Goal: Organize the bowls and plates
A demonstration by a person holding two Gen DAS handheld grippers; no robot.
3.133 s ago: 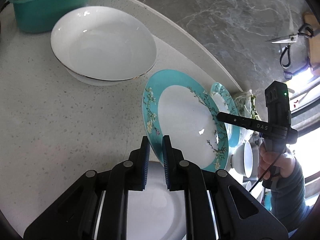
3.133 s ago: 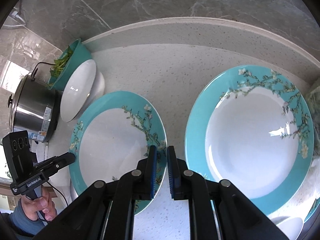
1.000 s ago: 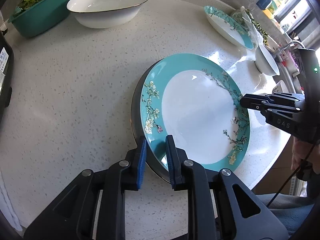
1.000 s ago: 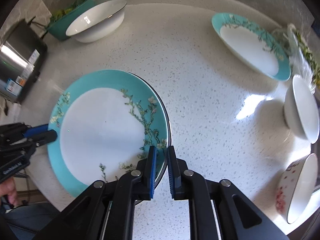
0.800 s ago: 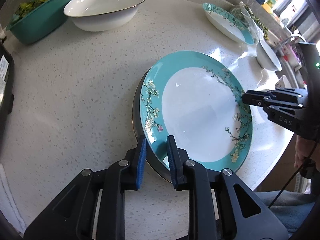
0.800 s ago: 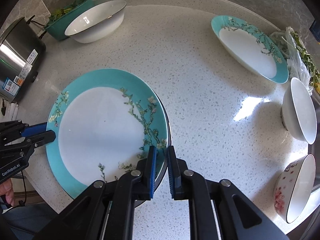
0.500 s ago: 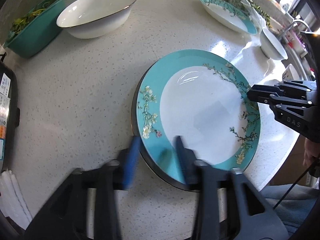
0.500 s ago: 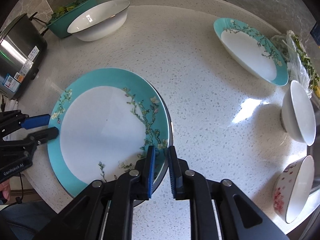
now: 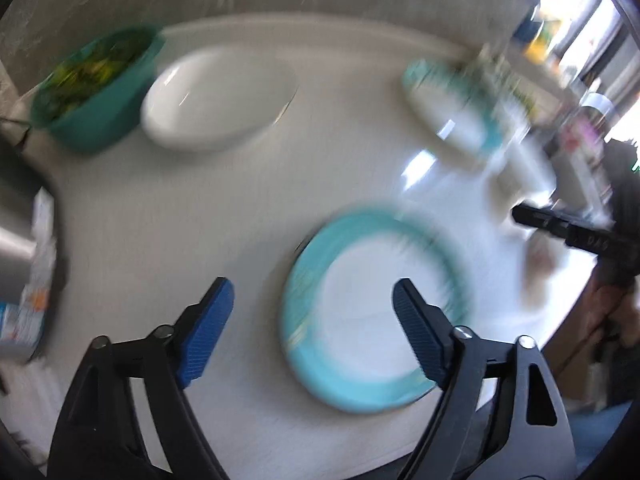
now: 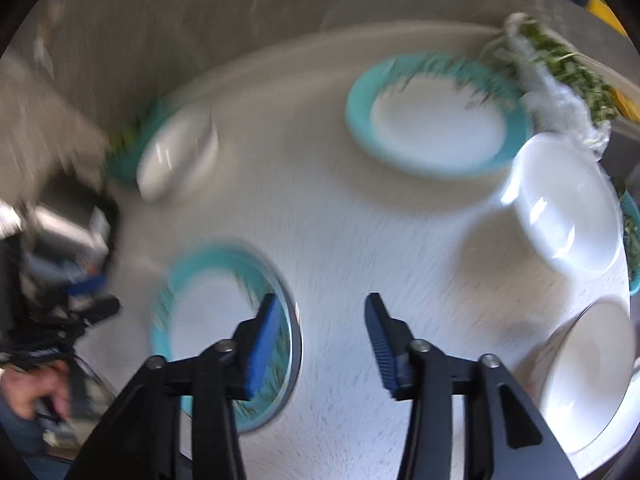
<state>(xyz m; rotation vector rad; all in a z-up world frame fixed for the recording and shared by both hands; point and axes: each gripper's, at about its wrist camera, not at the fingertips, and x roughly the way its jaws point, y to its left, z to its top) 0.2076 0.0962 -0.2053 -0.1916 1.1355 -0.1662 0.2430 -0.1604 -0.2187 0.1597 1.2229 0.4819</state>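
On the desk [image 10: 340, 216], the stacked plate [image 10: 208, 312] lies below the left tool [image 9: 308, 312], whose pads are spreading and pinch nothing. The right tool [image 10: 318, 334] is likewise spreading and empty, with that plate under its left pad only. The coming move probably turns on the 2nd teal plate [image 10: 436, 128], which lies ahead and to the right of the right tool, beside 1 white bowl [image 10: 568, 208]; the right tool is judged the nearer of the 2.
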